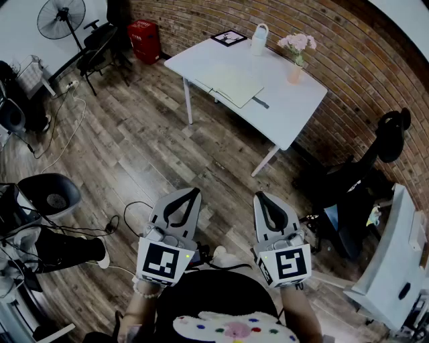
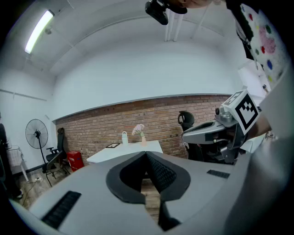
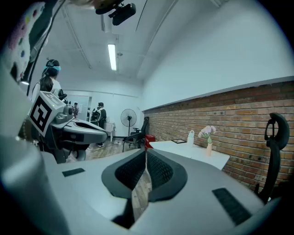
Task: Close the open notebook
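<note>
Head view: the person stood on the wooden floor [image 1: 134,154], well apart from the white worktop [image 1: 295,110], with both grippers held out side by side low in the picture.
Notebook: the open notebook [image 1: 231,86] lay flat on the worktop with its pale pages up, near the edge that faced the person and untouched by either gripper.
Pen: a dark pen [image 1: 260,102] lay just beside the notebook's right corner.
Left gripper: the left gripper [image 1: 196,191] had its jaws pressed together with nothing between them; it hung over the floor, far from the notebook.
Right gripper: the right gripper [image 1: 259,195] also had its jaws closed on each other and empty, just beside the left one.
Other things on the worktop: a white bottle [image 1: 259,40], a vase of pink flowers [image 1: 295,53] and a dark framed picture [image 1: 229,37] stood along the far side by the brick wall [image 1: 348,53].
Room: a standing fan [image 1: 62,17] and a red box [image 1: 144,40] were at the far left, and a black office chair [image 1: 375,161] stood to the right of the worktop.
Left gripper view: the worktop showed small above the closed jaws; the notebook could not be made out on it.
Right gripper view: the worktop lay ahead and to the right of the closed jaws.
</note>
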